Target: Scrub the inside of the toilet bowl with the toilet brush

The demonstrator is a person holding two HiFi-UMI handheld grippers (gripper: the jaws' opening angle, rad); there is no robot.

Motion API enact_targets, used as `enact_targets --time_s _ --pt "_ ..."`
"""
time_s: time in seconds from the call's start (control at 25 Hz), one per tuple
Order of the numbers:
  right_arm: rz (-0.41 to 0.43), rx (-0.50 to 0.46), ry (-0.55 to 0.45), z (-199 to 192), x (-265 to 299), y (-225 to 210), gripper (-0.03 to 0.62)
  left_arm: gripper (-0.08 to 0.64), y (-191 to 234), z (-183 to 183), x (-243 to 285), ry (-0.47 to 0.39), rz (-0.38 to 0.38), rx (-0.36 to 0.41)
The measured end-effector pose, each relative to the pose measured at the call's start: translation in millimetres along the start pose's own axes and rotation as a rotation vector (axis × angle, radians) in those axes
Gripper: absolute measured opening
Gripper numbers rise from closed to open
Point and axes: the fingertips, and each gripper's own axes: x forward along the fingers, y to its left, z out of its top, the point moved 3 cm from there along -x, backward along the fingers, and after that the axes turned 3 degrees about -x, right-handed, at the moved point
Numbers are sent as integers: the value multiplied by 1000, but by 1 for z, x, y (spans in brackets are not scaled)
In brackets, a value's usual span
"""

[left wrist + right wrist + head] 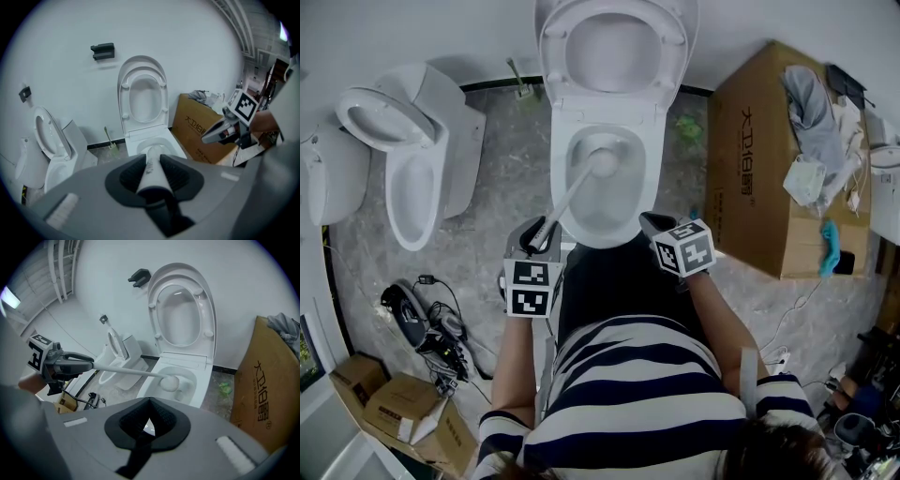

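Covering the room is a grey marbled floor [502, 178] that meets a plain white wall [394, 37], and the toilet bowl [560, 169] stands against that wall with its seat and lid [614, 47] raised upright. A second toilet [417, 178] sits to the left with its lid also up, and a large cardboard box [759, 159] stands close on the right with cloths and small items piled on top. Bare floor runs in a strip on either side of the bowl, wider on the left; further back on the left lie tangled cables [431, 328] and smaller cardboard boxes [394, 412]. The person stands right at the front rim of the bowl. The toilet brush [602, 161] is white, with a long straight handle and a rounded pale head; the head is down inside the bowl, near the back of the basin, and the handle slants up and out over the front left rim. The left gripper [539, 234] has its jaws clamped on the upper end of that handle. The right gripper [654, 223] hangs over the front right rim, jaws together with nothing between them.
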Motion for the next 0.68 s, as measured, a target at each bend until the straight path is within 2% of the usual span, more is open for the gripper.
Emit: enact_targets --time_s 0.68 --pt "-28 51 -12 -12 3 8 -2 0 7 -4 3 7 -13 61"
